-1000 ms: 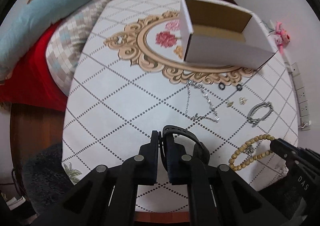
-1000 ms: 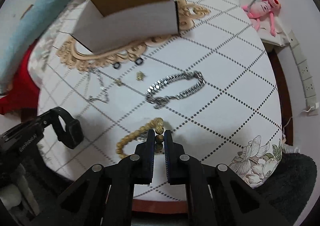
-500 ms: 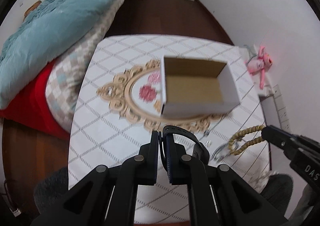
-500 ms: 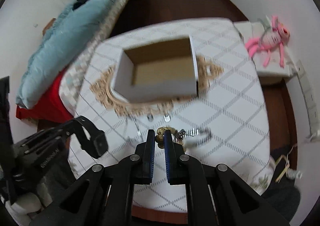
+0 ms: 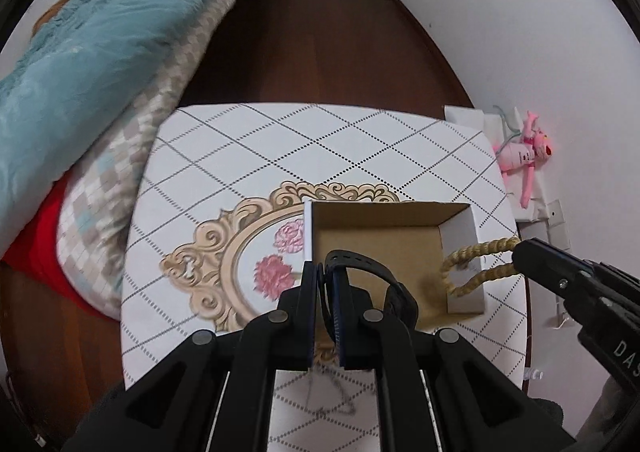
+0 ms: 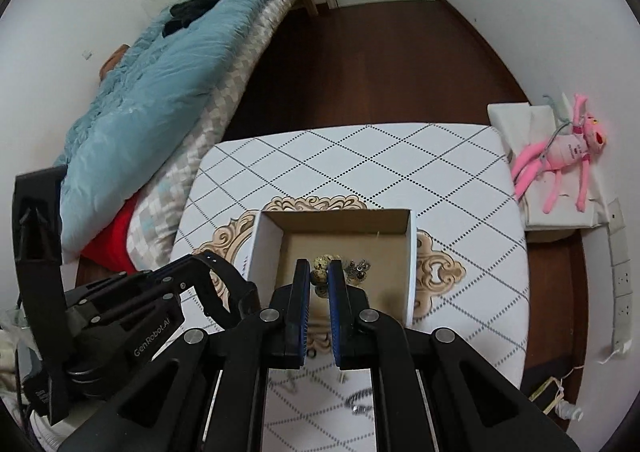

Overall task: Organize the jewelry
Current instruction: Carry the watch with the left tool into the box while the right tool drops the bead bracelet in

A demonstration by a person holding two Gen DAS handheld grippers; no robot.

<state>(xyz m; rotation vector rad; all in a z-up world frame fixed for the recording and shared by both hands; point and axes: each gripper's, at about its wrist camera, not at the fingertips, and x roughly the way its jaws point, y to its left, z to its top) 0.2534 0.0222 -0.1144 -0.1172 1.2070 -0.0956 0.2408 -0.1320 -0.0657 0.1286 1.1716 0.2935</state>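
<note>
My left gripper (image 5: 320, 272) is shut on the strap of a black watch (image 5: 360, 264), which hangs over the near left part of the open cardboard box (image 5: 460, 220). My right gripper (image 6: 319, 272) is shut on a wooden bead bracelet (image 6: 322, 264) with a small metal charm, held above the box's (image 6: 266, 248) bare floor. In the left wrist view the bracelet (image 5: 476, 252) loops out from the right gripper (image 5: 528, 252) over the box's right wall. The left gripper (image 6: 208, 260) and watch (image 6: 236, 284) show at the left of the right wrist view.
A thin chain necklace (image 5: 336, 392) and a silver link bracelet (image 6: 360, 396) lie on the patterned tablecloth (image 5: 280, 156) near the front edge, partly hidden by the fingers. A bed with a blue duvet (image 6: 160, 92) borders the left. A pink plush toy (image 6: 560, 156) lies to the right.
Both grippers have risen and moved forward from the front of the table to above the box, carrying the watch and the bead bracelet. The box now sits right under the fingertips.
</note>
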